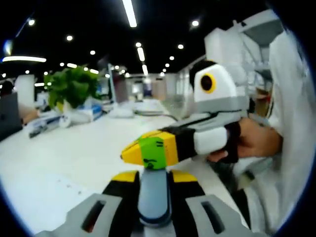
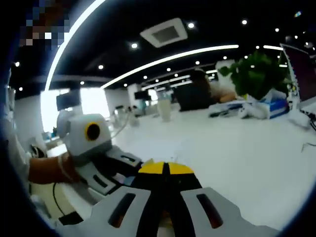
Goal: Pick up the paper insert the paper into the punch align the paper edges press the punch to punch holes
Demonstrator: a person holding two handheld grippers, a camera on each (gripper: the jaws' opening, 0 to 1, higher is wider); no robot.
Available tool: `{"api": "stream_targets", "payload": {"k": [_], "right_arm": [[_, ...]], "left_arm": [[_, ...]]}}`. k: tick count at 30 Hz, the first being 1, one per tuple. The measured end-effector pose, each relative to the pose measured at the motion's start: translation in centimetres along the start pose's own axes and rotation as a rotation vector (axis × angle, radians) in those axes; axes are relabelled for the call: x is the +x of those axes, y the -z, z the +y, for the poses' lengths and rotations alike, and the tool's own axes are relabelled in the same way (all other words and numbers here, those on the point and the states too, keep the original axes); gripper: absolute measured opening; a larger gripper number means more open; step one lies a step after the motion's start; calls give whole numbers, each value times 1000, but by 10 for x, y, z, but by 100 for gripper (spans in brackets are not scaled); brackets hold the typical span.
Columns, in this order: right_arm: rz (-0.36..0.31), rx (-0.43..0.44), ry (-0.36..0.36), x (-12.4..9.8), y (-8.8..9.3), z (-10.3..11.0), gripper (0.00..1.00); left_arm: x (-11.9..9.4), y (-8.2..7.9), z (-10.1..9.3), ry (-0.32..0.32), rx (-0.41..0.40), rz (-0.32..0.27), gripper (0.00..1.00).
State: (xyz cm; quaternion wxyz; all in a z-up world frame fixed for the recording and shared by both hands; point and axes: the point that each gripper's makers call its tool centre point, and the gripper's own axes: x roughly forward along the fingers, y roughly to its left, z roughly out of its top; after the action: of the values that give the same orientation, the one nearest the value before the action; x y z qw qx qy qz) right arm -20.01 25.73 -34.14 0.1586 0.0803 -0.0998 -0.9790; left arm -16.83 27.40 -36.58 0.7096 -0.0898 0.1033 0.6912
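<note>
- Left gripper (image 1: 154, 174), left gripper view, 6 o'clock, nearest: yellow-tipped jaws stand together, closed, with nothing visible between them; a grey centre piece partly covers the gap.
- Right gripper (image 1: 150, 148), same view, just past the left one, entering from 3 o'clock: yellow-and-green tip, held by a person's hand (image 1: 256, 138); its tip crosses directly over the left jaws.
- Right gripper, right gripper view (image 2: 165, 169), 6 o'clock: yellow tips meet, jaws closed, nothing held.
- Left gripper (image 2: 106, 170), right gripper view, 8 o'clock: body and a hand (image 2: 47, 170) on it, beside the right gripper's jaws.
- White table (image 1: 64, 148), middle distance, both views: a faint pale mark at 7 o'clock in the left gripper view is too indistinct to name.
- Green plant (image 1: 71, 86), far, 10 o'clock in the left gripper view; in the right gripper view (image 2: 256, 71) at 2 o'clock, with boxes and clutter near its base.
- Paper and punch: location cannot be told from these views.
- Task status, judged: nothing grasped, no paper picked up; pick-up, insertion, edge alignment and pressing all appear left to do.
</note>
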Motion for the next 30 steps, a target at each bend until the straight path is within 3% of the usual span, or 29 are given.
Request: {"api": "stream_targets", "payload": {"k": [1,2,3,15,20,23,25,26,27,30], "right_arm": [[7,18,7,0,5,-2,1],[-40,47,30,1,-1,-8,1],[-12,57,7,5,1,-4,1],[-4,20,9,0,0,-1,2],[-34,-30,-18,-1,-22,13,2],[-12,-119,1,3,-25,16,3],[-19,-98,-9,4,-26,16,3],[-75,-49,-64,4,-37,25,3],[-55,-18,-84,3,-36,26,4],[-91,-45,-65,-2,-48,17,4]], "left_arm": [[0,0,0,0,-2,0,26],[0,0,0,-1,-1,0,26],[0,0,0,-1,-2,1,26],[-1,1,-1,1,-8,0,26],[-1,1,-1,-1,-12,-3,26],[-1,1,-1,-2,-24,-5,26],[-2,0,-1,-3,-27,-7,26],[-2,0,-1,-4,-27,-7,26],[-2,0,-2,-4,-27,-8,26],[-2,-2,-2,-6,-18,-10,26]]}}
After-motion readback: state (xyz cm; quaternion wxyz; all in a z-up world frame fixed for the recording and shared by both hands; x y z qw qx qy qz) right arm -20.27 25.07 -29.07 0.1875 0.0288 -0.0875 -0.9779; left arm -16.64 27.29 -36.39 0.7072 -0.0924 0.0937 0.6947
